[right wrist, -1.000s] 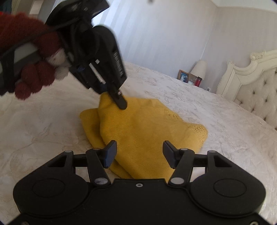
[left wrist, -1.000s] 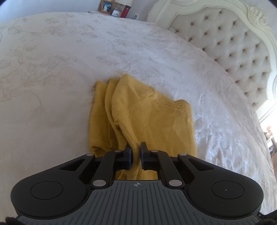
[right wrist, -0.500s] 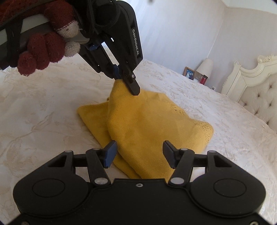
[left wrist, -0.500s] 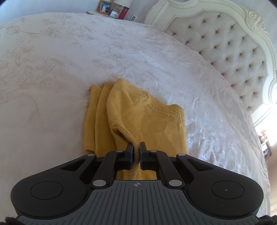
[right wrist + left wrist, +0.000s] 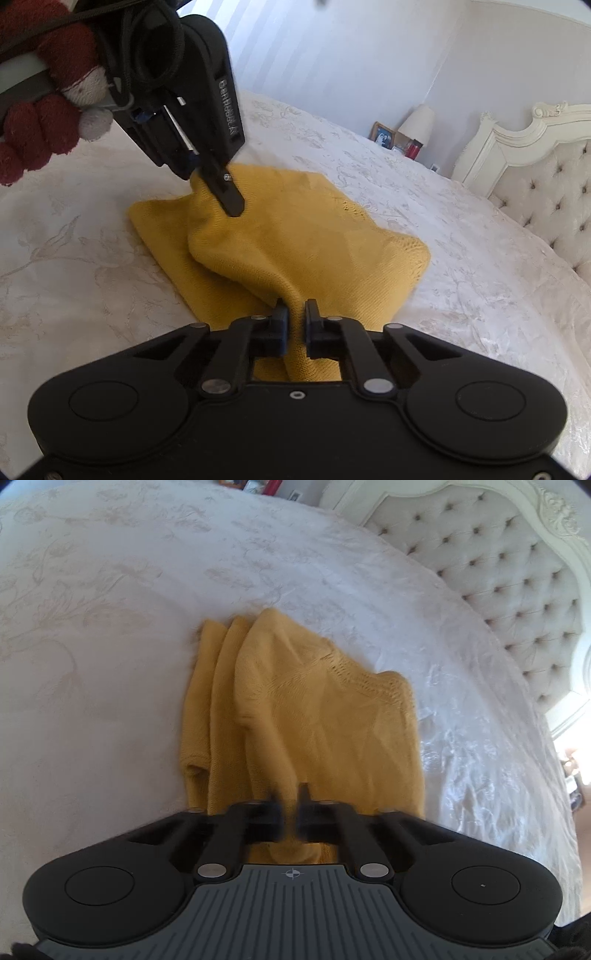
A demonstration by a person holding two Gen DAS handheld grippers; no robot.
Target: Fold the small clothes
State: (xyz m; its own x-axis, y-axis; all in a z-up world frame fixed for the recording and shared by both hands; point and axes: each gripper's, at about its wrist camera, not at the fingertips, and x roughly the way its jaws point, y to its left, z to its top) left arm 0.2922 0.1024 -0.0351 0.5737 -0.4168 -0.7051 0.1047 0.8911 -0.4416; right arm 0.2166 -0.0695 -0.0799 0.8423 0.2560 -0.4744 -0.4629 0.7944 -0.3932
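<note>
A mustard-yellow knit garment (image 5: 317, 720) lies partly folded on the white bedspread (image 5: 110, 664); it also shows in the right wrist view (image 5: 303, 236). My left gripper (image 5: 291, 801) is shut on one near corner of the garment and lifts it a little. That gripper also shows in the right wrist view (image 5: 231, 206), at the garment's far left corner. My right gripper (image 5: 295, 317) is shut on the garment's near edge, with cloth bunched between its jaws.
A cream tufted headboard (image 5: 517, 572) bounds the bed on the right. A nightstand with a lamp (image 5: 419, 122), a photo frame (image 5: 382, 134) and a red candle stands beyond the far bed edge. A red-gloved hand (image 5: 33, 122) holds the left gripper.
My right gripper was open over the garment and has shut on its near edge. My left gripper has kept its hold and lifted its corner higher.
</note>
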